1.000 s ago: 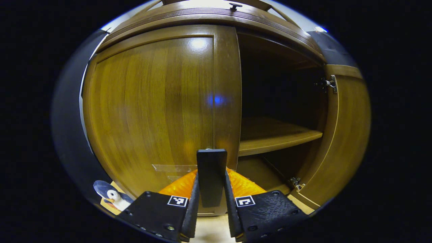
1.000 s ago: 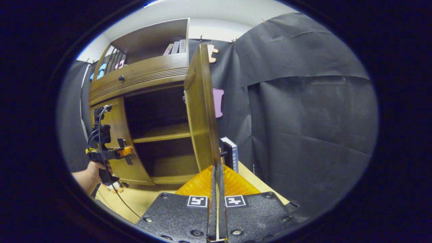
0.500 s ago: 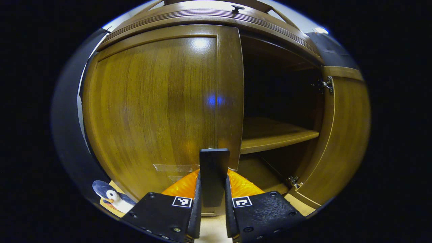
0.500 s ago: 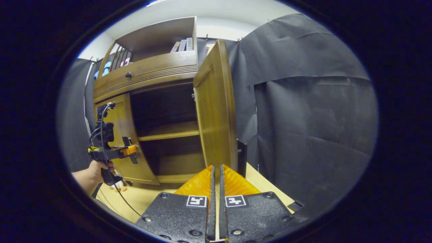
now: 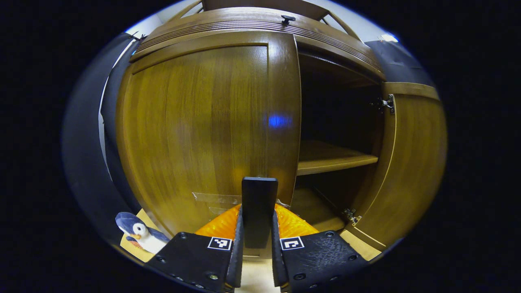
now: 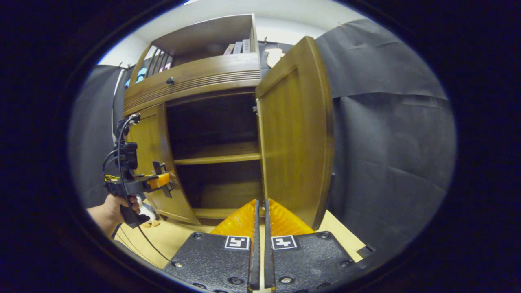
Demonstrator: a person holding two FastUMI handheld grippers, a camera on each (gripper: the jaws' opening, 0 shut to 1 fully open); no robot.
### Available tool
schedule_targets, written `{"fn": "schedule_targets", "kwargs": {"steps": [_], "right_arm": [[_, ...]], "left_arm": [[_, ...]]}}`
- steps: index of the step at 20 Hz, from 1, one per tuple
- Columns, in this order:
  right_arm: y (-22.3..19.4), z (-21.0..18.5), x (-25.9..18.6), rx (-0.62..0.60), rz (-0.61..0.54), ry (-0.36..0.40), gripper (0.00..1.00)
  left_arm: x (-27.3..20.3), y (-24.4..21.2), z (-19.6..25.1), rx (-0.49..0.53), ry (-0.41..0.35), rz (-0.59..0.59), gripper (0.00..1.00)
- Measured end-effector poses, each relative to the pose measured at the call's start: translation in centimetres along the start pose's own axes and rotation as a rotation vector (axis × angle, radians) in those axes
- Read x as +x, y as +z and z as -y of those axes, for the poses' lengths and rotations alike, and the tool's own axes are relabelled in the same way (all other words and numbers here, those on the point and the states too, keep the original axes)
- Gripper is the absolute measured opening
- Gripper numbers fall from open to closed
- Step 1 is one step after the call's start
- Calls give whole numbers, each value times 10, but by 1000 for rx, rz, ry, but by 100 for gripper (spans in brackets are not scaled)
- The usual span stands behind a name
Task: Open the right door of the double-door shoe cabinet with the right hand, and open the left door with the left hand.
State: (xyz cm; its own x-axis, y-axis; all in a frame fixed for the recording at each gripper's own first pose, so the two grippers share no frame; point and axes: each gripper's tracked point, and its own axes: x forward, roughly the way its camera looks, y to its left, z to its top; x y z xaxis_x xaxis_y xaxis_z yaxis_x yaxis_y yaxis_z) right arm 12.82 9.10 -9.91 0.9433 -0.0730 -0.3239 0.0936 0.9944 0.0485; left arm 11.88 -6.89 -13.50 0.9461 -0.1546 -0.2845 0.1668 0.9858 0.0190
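Looking along the left gripper (image 5: 258, 228) from its own camera, the whole thing came down to one relation: the left door (image 5: 195, 122) was dead ahead and basically shut, and its free vertical edge ran top to bottom just right of centre, straight above my fingers. A black handle (image 5: 259, 203) stood upright between the two fingers, pointing the same way as that edge. Both fingers looked pressed against its sides, so I'd call that a real grip on it. I judged the pull had to come back toward me and swing out to the left, since the hinges sit on the far left side.

From the right gripper view I could see the same left gripper (image 6: 160, 182) held in a hand (image 6: 118, 203) right at the door's lower inner corner, so that hand was clearly the nearer one for the job.

My right gripper (image 6: 260, 244) had its fingers nearly together with a thin gap and nothing in it. The right door (image 6: 295, 134) stood swung wide, just beyond the fingertips, cabinet shelf (image 6: 217, 154) exposed. So the right half looked done, the left half not yet
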Motion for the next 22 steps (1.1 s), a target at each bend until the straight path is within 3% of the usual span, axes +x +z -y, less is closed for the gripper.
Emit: {"fn": "schedule_targets", "kwargs": {"steps": [16,22], "right_arm": [[-22,-65,30,-39,-80,213,7],[-26,-78,35,-56,-93,248,11]], "left_arm": [[-77,-18,-25,-43,65,-29,29],[-97,-22,-36,-61,97,-31,29]]}}
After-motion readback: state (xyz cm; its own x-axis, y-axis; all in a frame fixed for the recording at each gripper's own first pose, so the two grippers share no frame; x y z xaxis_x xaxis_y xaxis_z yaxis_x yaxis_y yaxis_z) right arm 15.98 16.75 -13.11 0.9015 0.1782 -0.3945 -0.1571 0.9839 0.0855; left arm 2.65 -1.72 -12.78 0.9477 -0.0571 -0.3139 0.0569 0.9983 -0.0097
